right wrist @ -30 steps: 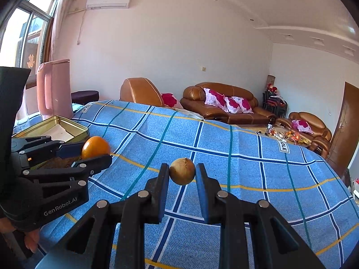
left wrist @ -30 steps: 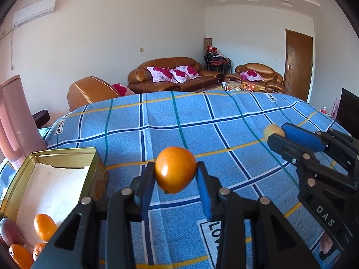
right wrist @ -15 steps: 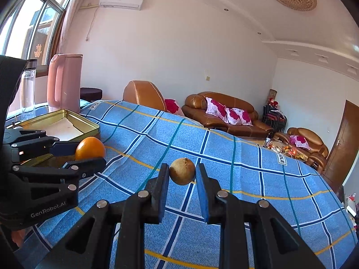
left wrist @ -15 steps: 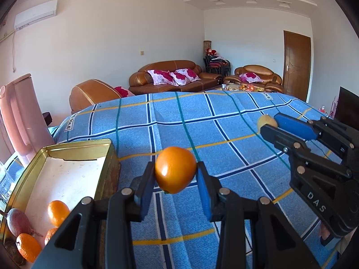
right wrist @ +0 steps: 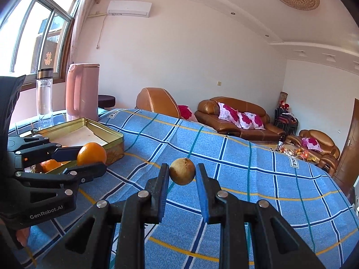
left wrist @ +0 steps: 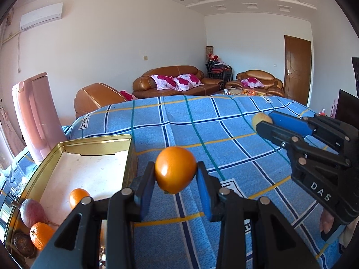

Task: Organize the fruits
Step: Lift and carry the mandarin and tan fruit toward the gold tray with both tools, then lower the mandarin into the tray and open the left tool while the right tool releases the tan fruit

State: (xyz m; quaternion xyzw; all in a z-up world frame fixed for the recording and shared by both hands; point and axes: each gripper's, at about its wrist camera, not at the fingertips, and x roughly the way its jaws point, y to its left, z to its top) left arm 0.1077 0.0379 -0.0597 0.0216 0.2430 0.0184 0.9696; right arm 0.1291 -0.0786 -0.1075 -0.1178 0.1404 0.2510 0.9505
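Left wrist view: an orange (left wrist: 175,172) is clamped between the two fingers of the left gripper (left wrist: 176,179) and is held in the air just beside the near right corner of the gold tin tray (left wrist: 94,138). Inside that tray, at its near end, two smaller oranges (left wrist: 77,197) are seen beside a reddish-purple fruit (left wrist: 32,211) and a dark brown one (left wrist: 22,246); the far part of the tray's pale floor is bare. Well to the right of the tray, a small tan round fruit (right wrist: 182,171) is pinched between the fingers of the right gripper (right wrist: 182,177), also lifted above the blue checked cloth (left wrist: 202,123) on which the tray rests.

Behind the tray, a pink kettle (right wrist: 82,92) is stood upright, and a clear bottle (right wrist: 44,94) is seen just left of it, nearer the window. Beyond the cloth's far edge, away from the tray, brown leather sofas (left wrist: 177,83) with red-flowered cushions are placed against the wall, and a brown door (left wrist: 297,67) is seen farther right.
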